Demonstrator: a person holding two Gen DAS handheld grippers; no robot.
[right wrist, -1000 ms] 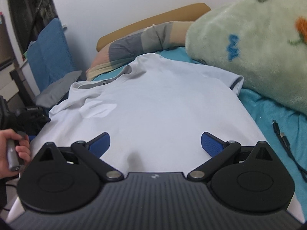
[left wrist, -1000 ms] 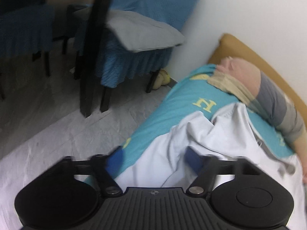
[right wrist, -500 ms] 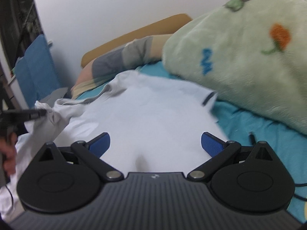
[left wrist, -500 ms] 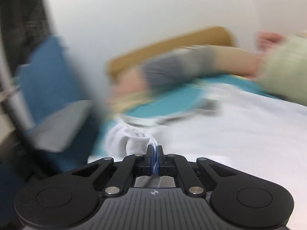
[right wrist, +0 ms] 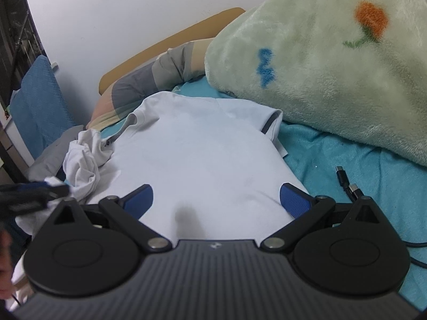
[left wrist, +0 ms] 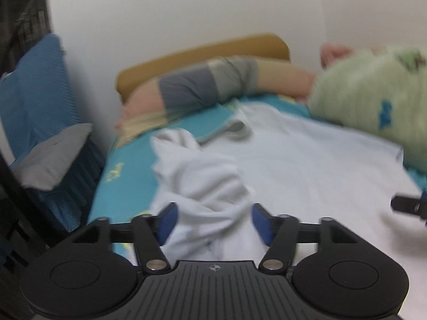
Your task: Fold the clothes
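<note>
Lying spread on the bed [right wrist: 333, 160], the pale T-shirt [right wrist: 202, 160] covers most of the turquoise sheet, its collar pointing toward the pillow [right wrist: 149, 85] at the headboard. Starting at the left, a chair with a blue cover [left wrist: 32, 101] stands beside the bed. Next comes the shirt's left sleeve [left wrist: 197, 176], which sits rumpled in a soft heap on top of the body instead of lying flat. The left gripper [left wrist: 212, 222] hovers right at that heap with its fingers spread apart and cloth lying between them, pinching nothing. The middle of the shirt is smooth, a very light blue-white with a grey neckband. The right gripper [right wrist: 216, 200] hangs low over the hem, its fingers also wide apart and empty. Further right, the other sleeve [right wrist: 269, 125], trimmed with a dark edge, lies flat near a fluffy green blanket [right wrist: 333, 66], and a black cable [right wrist: 347, 184] rests on the sheet.

The shirt looks thin, light and limp; I'd expect it to bunch and slide rather than hold a crease. An edge, the sleeve hem or a shoulder seam, seems the best place to pinch it.
</note>
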